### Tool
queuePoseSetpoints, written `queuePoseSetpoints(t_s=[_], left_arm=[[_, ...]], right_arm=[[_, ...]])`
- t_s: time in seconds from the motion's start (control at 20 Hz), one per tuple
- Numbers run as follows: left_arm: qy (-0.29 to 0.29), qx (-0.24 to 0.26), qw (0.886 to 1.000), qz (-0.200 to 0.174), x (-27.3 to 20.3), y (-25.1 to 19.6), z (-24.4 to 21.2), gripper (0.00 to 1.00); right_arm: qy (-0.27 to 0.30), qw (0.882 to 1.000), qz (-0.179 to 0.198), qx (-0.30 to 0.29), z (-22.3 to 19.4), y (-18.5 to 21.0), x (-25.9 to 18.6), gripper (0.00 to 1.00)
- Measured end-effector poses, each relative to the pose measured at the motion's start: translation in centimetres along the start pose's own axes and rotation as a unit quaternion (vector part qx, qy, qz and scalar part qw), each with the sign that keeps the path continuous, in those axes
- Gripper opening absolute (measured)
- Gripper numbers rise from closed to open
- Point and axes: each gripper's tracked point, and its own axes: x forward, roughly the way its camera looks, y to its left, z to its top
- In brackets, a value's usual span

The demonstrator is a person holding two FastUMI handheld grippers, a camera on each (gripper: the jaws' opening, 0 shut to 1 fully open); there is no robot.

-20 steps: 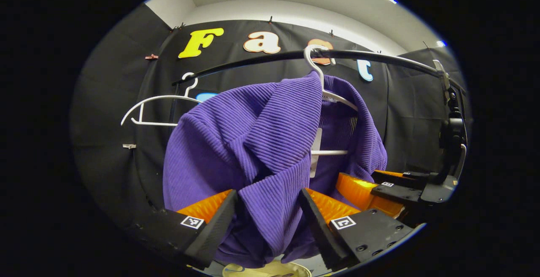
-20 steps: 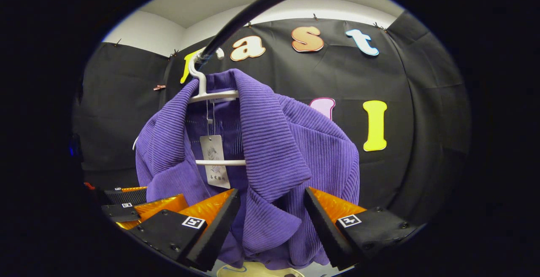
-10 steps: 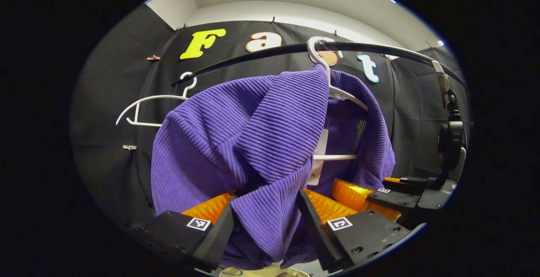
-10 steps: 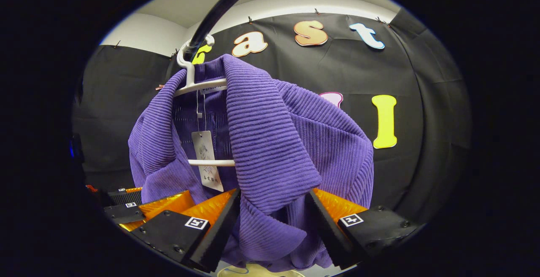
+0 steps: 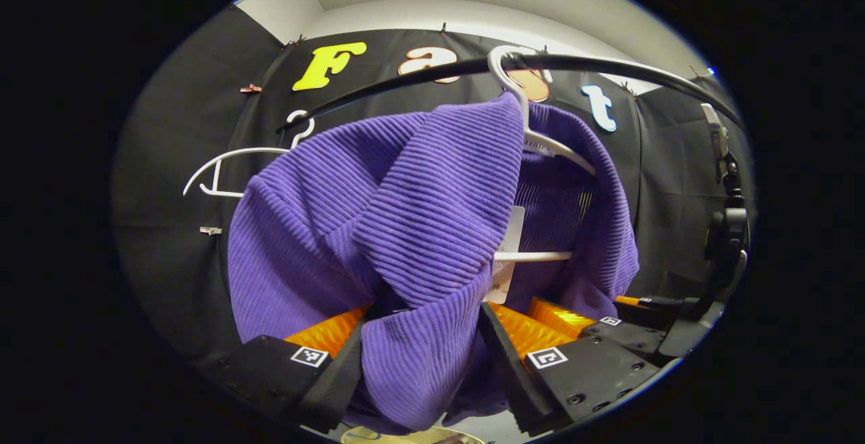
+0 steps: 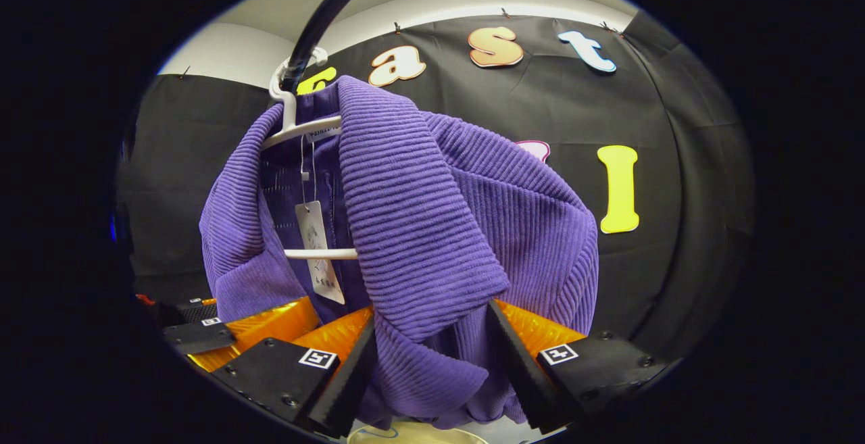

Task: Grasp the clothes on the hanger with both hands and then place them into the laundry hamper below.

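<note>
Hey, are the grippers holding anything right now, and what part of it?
Nothing is clamped yet: the left gripper and right gripper each stand open around a front lapel of the purple garment.

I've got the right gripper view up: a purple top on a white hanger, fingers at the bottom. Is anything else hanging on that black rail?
Observer: Yes. The left gripper view shows a second white hanger, bare, farther along the rail.
Operator: What is the other gripper doing?
Observer: The left gripper has a fold of the purple top between its wide-apart fingers.
Operator: Where does the rail end?
Observer: In that view it runs to a black clamp-like fitting on the right.
</note>
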Motion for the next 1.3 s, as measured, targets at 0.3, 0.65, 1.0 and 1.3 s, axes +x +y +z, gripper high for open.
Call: queuePoseSetpoints(t_s=[0.3,0.65,1.0,1.3], left_arm=[[0.015,-0.002,1.000,-0.020,0.6,0.1,-0.3,0.08],[0.003,0.026,0.999,0.026,0.5,3.1,0.9,0.07],[-0.044,0.048,0.993,0.097,-2.0,8.1,5.3,0.07],[-0.082,0.059,0.984,0.146,-4.4,11.2,9.5,0.07]], right_arm=[[0.005,1.000,-0.023,0.020,0.0,-2.0,0.9,0.16],[0.004,1.000,-0.007,0.021,1.0,-2.9,1.2,0.16],[-0.039,0.997,-0.044,0.053,4.7,-6.9,-0.6,0.16],[-0.078,0.994,-0.062,0.047,8.2,-8.4,-1.1,0.16]])
